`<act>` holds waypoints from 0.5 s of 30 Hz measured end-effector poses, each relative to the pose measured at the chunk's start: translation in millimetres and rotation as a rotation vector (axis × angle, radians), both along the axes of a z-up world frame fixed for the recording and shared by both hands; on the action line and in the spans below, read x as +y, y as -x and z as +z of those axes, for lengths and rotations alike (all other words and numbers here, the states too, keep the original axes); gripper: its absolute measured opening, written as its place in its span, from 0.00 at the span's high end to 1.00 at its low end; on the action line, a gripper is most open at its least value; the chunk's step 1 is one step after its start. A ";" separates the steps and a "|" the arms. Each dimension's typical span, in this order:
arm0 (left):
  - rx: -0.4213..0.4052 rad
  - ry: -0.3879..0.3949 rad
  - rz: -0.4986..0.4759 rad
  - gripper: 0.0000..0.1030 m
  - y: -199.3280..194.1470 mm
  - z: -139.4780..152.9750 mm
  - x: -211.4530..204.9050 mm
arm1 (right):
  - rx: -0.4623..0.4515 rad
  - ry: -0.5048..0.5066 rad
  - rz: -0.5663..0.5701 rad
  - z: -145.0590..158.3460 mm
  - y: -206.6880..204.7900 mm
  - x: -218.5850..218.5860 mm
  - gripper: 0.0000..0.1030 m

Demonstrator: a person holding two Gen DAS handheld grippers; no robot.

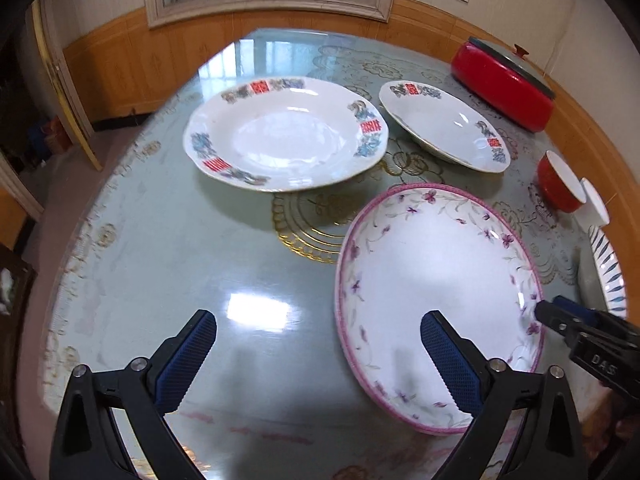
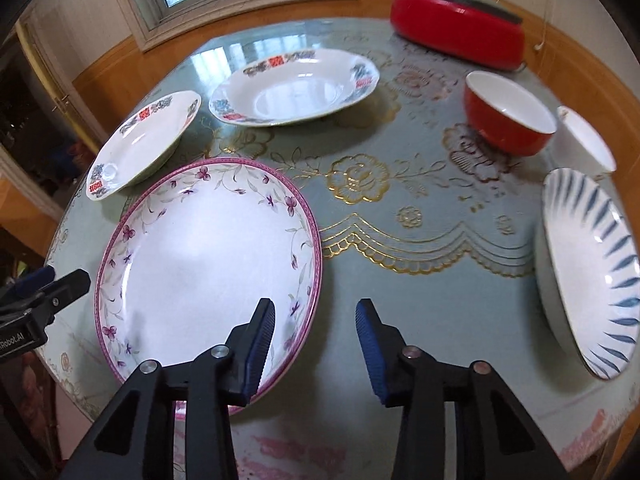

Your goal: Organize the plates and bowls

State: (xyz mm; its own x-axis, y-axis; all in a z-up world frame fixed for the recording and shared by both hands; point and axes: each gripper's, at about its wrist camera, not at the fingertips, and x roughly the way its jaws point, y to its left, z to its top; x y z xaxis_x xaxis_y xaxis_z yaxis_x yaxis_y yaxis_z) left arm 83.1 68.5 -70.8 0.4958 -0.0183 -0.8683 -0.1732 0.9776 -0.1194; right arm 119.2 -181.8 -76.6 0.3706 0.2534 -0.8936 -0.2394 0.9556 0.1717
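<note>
A pink-rimmed floral plate lies flat on the table, nearest to me. My left gripper is open wide, with the plate's left rim between its fingers and its right finger above the plate's inside. My right gripper is open with the plate's right rim in the gap, and the pads do not press on it. Two white plates with red characters sit farther back. A red bowl, a white bowl and a blue-striped plate stand to the right.
A red pot with a grey lid stands at the table's far right edge. The round table has a glossy green cloth with gold flowers. A wall with a window lies behind it, and a doorway opens at the left.
</note>
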 end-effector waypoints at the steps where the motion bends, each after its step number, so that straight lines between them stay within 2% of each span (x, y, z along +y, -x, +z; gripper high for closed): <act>1: 0.006 0.008 0.006 0.04 -2.0 -2.9 -0.4 | 0.014 -0.008 0.007 -3.4 -4.4 -0.5 0.61; 4: 0.026 -0.013 0.012 0.09 -8.5 -10.4 -5.3 | 0.050 -0.024 0.034 -13.8 -14.2 -0.6 0.68; 6: 0.036 -0.015 0.009 0.21 -12.4 -15.7 -8.5 | 0.066 -0.033 0.051 -17.8 -18.4 -0.5 0.72; 7: 0.040 -0.016 0.011 0.31 -14.1 -18.1 -9.5 | 0.070 -0.034 0.061 -19.5 -20.3 0.1 0.73; 9: 0.056 -0.018 0.016 0.40 -16.9 -23.2 -10.6 | 0.065 -0.046 0.090 -21.0 -25.1 1.9 0.78; 12: 0.057 -0.011 0.019 0.60 -18.2 -28.5 -14.0 | 0.072 -0.060 0.136 -23.0 -30.9 5.2 0.83; 13: 0.058 -0.006 0.021 0.69 -18.4 -29.9 -14.7 | 0.069 -0.057 0.149 -23.6 -31.7 6.3 0.84; 15: 0.047 0.021 0.016 0.79 -17.3 -30.4 -16.5 | 0.064 -0.049 0.176 -22.7 -32.2 8.2 0.83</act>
State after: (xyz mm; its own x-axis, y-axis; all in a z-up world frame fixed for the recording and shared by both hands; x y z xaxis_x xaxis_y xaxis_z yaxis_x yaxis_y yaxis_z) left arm 100.5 52.0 -101.3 0.4545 -0.0288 -0.8903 -0.1946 0.9721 -0.1307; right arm 151.4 -173.6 -99.3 0.2599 0.3528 -0.8989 -0.3893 0.8902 0.2368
